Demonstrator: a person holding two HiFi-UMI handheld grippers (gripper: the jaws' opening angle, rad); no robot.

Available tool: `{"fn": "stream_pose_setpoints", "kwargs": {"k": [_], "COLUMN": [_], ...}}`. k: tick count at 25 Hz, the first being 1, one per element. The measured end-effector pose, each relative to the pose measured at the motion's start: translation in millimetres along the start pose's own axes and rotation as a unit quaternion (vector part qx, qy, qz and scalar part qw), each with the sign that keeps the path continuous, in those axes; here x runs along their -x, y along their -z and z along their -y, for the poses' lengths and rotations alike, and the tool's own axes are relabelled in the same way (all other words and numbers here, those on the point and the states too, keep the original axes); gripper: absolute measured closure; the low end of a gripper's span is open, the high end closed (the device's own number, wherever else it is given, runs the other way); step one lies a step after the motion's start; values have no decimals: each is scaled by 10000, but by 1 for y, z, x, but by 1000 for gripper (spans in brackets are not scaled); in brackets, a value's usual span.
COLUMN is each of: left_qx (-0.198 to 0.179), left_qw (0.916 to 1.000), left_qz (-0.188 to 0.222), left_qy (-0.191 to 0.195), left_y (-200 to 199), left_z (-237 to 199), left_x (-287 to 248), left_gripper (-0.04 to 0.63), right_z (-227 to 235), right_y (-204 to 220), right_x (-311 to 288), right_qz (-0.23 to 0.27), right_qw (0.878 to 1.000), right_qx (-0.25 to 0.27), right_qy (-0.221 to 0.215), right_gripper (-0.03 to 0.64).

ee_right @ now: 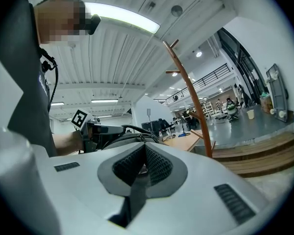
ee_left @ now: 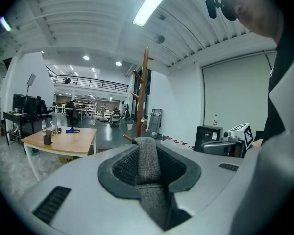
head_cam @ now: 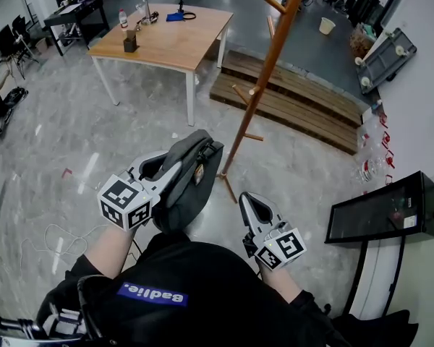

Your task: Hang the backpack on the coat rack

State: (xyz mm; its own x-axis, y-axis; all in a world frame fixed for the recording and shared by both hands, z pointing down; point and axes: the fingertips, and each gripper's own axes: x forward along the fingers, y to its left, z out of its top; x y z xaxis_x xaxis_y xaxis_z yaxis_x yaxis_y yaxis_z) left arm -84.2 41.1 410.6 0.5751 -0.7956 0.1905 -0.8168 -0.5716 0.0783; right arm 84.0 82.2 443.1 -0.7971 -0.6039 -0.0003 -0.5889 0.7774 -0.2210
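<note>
A grey polished floor [head_cam: 65,136] spread under a wooden desk [head_cam: 173,42] that carried a bottle and small items, with a low wooden platform [head_cam: 296,100] just to its right. In front of the platform stood the wooden coat rack [head_cam: 264,71], its pole leaning across the head view and its pegs bare. The grey backpack [head_cam: 195,183] hung above the floor close in front of the person, just beside the lower part of the pole and well below the upper pegs. The left claw [head_cam: 159,166] was clamped on the backpack's grey woven strap [ee_left: 148,165], which ran up between its two pads in the left gripper view. The right claw [head_cam: 253,202] was held to the right of the backpack and apart from it, its jaws pressed together with nothing between them.
</note>
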Motion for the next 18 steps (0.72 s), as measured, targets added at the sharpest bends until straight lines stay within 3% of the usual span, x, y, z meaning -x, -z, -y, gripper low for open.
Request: {"fn": "stream_pose_setpoints", "kwargs": {"k": [10,18], "left_qx": [109,-148], "left_qw": [9996,9966], "left_qz": [31,157], "left_qy": [255,795], "left_y": [-14,-51], "left_z": [-74,-141], "left_x": [-60,-115], "left_gripper": [486,486], "right_z": [56,121], "right_y": [-8,-45], "right_x": [-53,-116], "right_qz": [-152,100], "right_qw": [9983,9922], "right_qx": [36,176], "right_qy": [559,1233], "right_gripper": [620,620]}}
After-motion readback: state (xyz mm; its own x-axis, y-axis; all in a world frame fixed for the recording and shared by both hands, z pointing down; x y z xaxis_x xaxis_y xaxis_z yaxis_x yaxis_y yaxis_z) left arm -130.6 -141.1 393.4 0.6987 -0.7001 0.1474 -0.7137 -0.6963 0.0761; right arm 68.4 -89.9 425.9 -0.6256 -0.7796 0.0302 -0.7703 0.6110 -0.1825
